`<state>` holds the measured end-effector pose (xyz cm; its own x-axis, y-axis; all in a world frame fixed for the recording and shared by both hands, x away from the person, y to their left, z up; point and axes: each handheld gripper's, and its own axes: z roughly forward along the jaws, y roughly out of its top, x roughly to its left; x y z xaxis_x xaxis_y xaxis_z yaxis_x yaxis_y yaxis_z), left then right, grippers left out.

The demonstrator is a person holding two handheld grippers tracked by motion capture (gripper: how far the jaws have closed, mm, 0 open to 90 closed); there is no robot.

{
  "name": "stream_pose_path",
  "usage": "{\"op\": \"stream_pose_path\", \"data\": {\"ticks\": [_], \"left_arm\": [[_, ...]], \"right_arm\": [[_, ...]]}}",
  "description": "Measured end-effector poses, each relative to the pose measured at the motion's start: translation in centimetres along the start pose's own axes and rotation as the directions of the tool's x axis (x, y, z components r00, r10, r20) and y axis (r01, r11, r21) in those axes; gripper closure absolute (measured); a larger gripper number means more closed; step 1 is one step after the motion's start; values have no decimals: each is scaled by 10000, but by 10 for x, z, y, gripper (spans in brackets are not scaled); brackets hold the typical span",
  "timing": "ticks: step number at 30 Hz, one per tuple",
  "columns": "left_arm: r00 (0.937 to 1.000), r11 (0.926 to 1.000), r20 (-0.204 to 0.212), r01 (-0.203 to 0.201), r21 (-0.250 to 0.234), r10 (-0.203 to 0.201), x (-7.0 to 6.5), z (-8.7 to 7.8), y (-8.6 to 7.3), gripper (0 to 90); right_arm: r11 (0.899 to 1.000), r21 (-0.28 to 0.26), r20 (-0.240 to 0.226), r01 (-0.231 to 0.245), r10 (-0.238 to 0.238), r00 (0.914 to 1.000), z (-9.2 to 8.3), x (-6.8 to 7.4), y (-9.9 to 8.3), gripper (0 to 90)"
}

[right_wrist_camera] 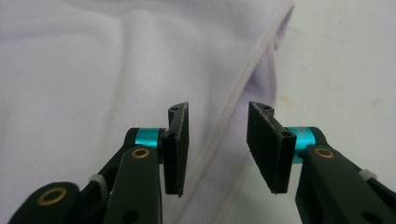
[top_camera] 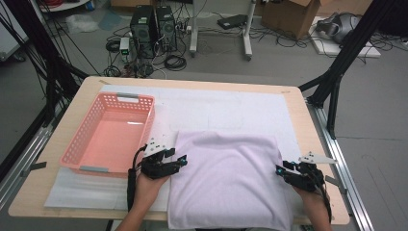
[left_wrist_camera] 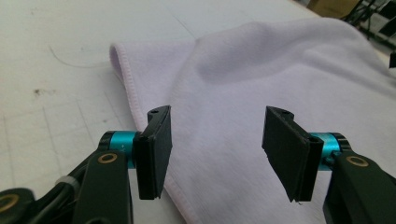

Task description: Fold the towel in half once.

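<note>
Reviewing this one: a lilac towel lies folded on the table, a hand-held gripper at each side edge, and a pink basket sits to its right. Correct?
Not quite: the pink basket sits left of the lilac towel, as the high view shows. The rest holds.

The right gripper (right_wrist_camera: 218, 149) has its two black jaws apart, and nothing is pressed between them. Under the gap runs the stitched hem of a pale lilac towel (right_wrist_camera: 93, 70). The towel lies in soft folds on the left. On the right is a white table cover (right_wrist_camera: 345, 60).
</note>
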<state>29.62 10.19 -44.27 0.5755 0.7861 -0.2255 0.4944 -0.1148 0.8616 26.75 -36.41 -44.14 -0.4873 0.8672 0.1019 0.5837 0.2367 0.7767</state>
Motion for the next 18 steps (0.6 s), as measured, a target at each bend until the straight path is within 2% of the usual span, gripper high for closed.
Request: {"op": "stream_pose_path", "data": {"ticks": [2, 4, 6, 8, 9, 10, 11, 12, 14, 18], "left_arm": [[9998, 9999, -171, 35, 139, -33, 3, 5, 2, 428], [9993, 9986, -357, 89, 528, -70, 6, 11, 1, 428], [9995, 9956, -308, 136, 927, -108, 6, 16, -1, 433], [9989, 9924, -354, -253, 1201, 298, 2, 18, 0, 500], [9979, 9905, -486, -349, 1332, 417, 0, 19, 0, 571], [9950, 9879, -706, -605, 1431, 712, -3, 20, 0, 605], [9934, 9861, -741, -761, 1476, 877, -4, 20, 0, 672], [9943, 9859, -625, -768, 1489, 869, -5, 19, -1, 763], [9929, 9871, -592, -948, 1289, 1031, -9, 15, -2, 836], [9958, 9934, -354, -810, 813, 841, -12, 2, -3, 839]], "right_arm": [[9998, 125, -73, 169, -168, 9998, 8, 0, 6, 595], [9978, 399, -88, 526, -523, 9986, 17, 1, 11, 673], [9939, 647, -162, 891, -882, 9960, 23, 2, 13, 758], [9909, 738, -254, 1129, -1113, 9935, 23, 4, 15, 834], [9893, 773, -265, 1239, -1222, 9921, 24, 4, 16, 845], [9896, 750, -279, 1226, -1208, 9923, 23, 5, 16, 849], [9901, 749, -257, 1189, -1173, 9928, 22, 5, 16, 851], [9906, 687, -262, 1182, -1166, 9928, 21, 4, 15, 852], [9931, 540, -283, 1042, -1028, 9943, 17, 3, 14, 852], [9975, 325, -326, 625, -615, 9976, 5, 1, 8, 851]]}}
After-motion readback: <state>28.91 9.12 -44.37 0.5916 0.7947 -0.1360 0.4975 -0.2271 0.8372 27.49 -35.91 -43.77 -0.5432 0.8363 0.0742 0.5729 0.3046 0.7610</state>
